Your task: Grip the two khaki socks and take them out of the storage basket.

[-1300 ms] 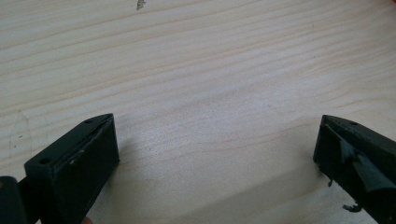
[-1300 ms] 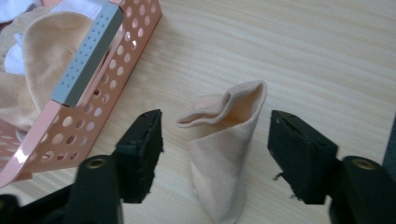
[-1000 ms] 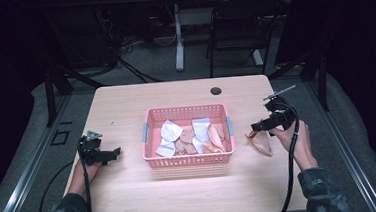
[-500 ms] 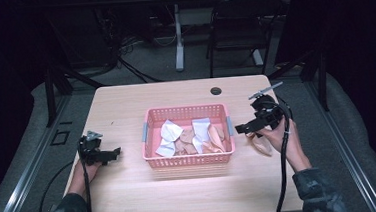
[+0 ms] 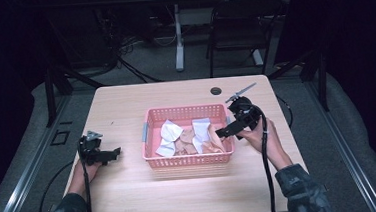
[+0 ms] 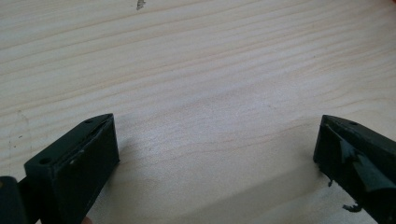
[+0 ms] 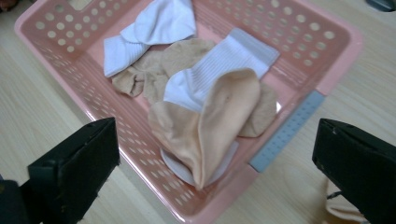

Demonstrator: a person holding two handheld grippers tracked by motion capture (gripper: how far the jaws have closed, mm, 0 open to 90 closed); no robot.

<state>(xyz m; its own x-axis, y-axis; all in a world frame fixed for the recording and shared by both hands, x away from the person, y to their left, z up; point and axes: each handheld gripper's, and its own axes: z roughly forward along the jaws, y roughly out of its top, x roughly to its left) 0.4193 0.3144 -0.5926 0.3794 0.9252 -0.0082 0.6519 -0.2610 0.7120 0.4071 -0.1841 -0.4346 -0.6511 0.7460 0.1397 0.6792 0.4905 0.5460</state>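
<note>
— Pale wooden table (image 5: pixel 132 200) in a dark room, chair behind it, and one pink perforated basket (image 5: pixel 190 160) sitting square in the middle, long axis running left to right across the table.

— What's in it?

— Socks in a loose heap. I count two white ones and at least two tan. From the right gripper view the top tan sock (image 7: pixel 219 121) lies draped over a white sock (image 7: pixel 224 65), its long axis running from the near rim toward the basket's middle, rounded end pointing inward.

— And the tongs?

— Right gripper (image 5: pixel 228 131) hovers at the basket's right end, jaws spread wide, holding nothing. Left gripper (image 5: pixel 110 155) rests well to the left on bare wood, jaws also released and empty.
</note>
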